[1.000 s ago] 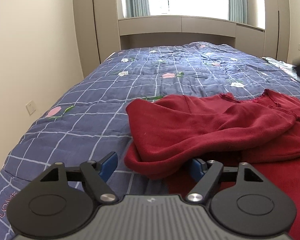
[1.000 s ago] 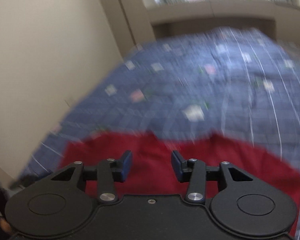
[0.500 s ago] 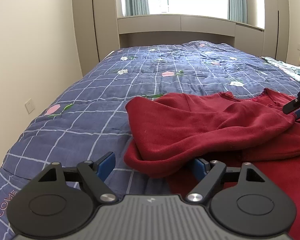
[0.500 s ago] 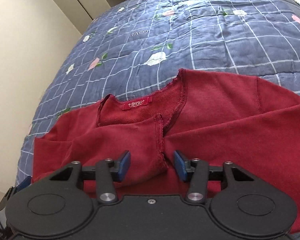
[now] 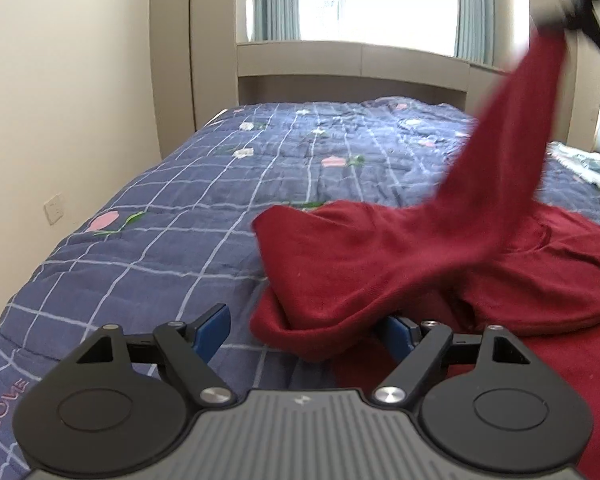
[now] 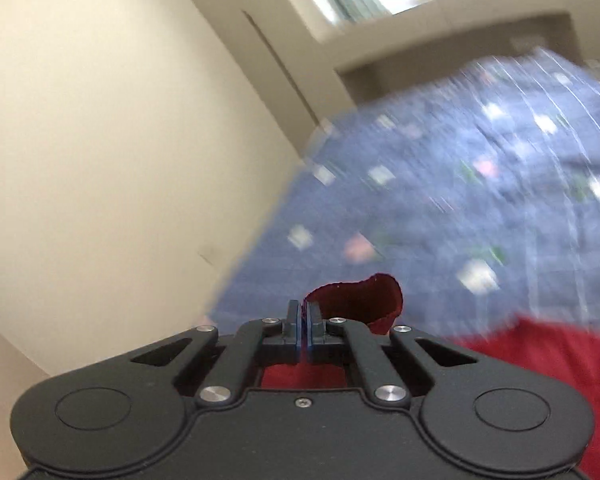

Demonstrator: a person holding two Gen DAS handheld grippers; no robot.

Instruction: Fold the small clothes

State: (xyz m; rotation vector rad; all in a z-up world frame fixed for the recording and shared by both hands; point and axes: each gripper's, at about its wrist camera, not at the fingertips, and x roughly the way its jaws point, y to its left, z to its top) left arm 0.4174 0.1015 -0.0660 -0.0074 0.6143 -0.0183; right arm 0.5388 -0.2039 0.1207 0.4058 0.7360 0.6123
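The red sweater [image 5: 380, 256] lies on the bed's blue checked quilt [image 5: 204, 208], bunched at the near end of the bed, and the step in hand appears to be lifting out a sleeve that lay folded across the body. The right hand-held gripper [image 6: 302, 322] has its jaws pressed together on the sleeve's cuff [image 6: 364, 296], which curls out just past the fingertips; from the left wrist view the sleeve [image 5: 512, 148] rises steeply from the sweater toward the top right corner, where that gripper shows only as a dark blur. The left hand-held gripper [image 5: 304, 330] sits low at the sweater's near edge with its jaws wide apart, one blue pad [image 5: 212, 326] over bare quilt, the other partly tucked under a red fold, gripping nothing. The next move likely calls for carrying the sleeve outward and laying it flat, with the left gripper steadying the body. On the quilt near the sweater, pink lettering reads "LOVE" [image 5: 8, 402].
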